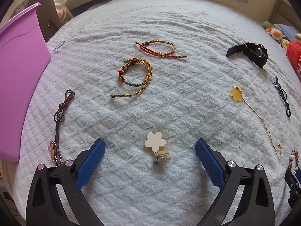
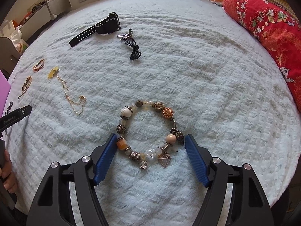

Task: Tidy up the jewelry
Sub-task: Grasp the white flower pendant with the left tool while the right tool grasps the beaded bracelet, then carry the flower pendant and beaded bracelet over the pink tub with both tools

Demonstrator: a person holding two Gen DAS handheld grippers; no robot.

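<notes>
Jewelry lies scattered on a pale blue fleece blanket (image 1: 169, 18), a red patterned pillow (image 2: 272, 28) along its far right edge. The left gripper (image 1: 150, 147) hangs wide apart, a white flower charm (image 1: 155, 142) untouched between its fingers. The right gripper (image 2: 150, 142) brackets a beaded charm bracelet (image 2: 148, 131); its left pad meets an amber bead, the right pad just clear. Open blanket lies ahead of both grippers.

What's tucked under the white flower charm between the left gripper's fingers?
A yellowish piece and a small metal clasp peek out below the white flower charm, lying on the fluffy blanket. Whatever lies directly beneath it is covered.
</notes>
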